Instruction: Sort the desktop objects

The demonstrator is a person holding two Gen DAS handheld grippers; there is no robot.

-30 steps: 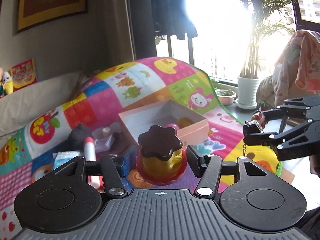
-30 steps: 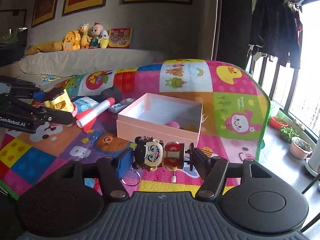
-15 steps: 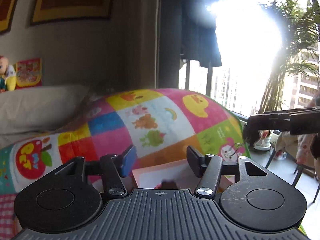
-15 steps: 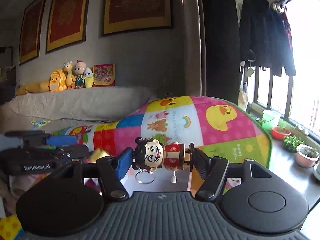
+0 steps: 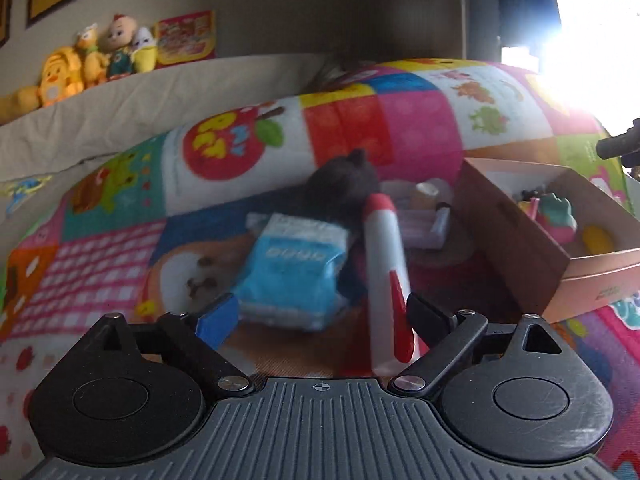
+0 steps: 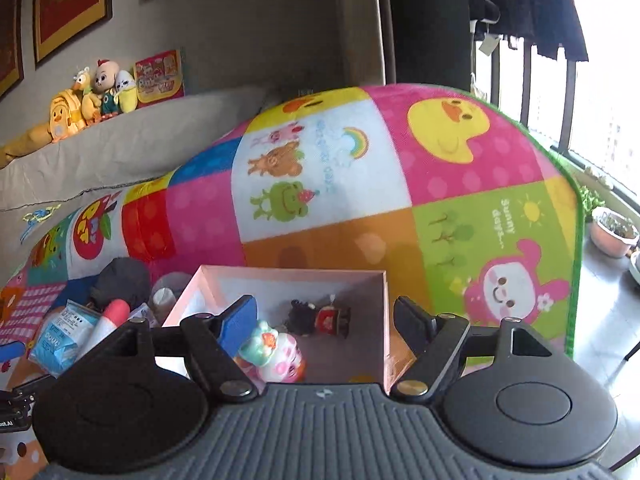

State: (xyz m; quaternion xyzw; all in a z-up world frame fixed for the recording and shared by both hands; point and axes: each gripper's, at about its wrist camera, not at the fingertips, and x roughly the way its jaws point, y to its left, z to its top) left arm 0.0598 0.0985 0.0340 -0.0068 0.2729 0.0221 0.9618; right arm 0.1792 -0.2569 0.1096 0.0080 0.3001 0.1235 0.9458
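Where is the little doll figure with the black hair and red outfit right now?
In the right wrist view, the doll figure lies inside the pink box, toward its back, just behind the pastel squishy toy and beyond the right gripper.

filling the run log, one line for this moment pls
left claw: opening, empty, over blue packet | right claw: opening, empty, over pink box | figurine: in box

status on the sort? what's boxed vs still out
Done: the figurine, a pastel toy and a yellow piece lie in the pink box. In hand: nothing; both the left gripper and right gripper are opening, empty. Left: blue packet, red-and-white tube, dark toy.
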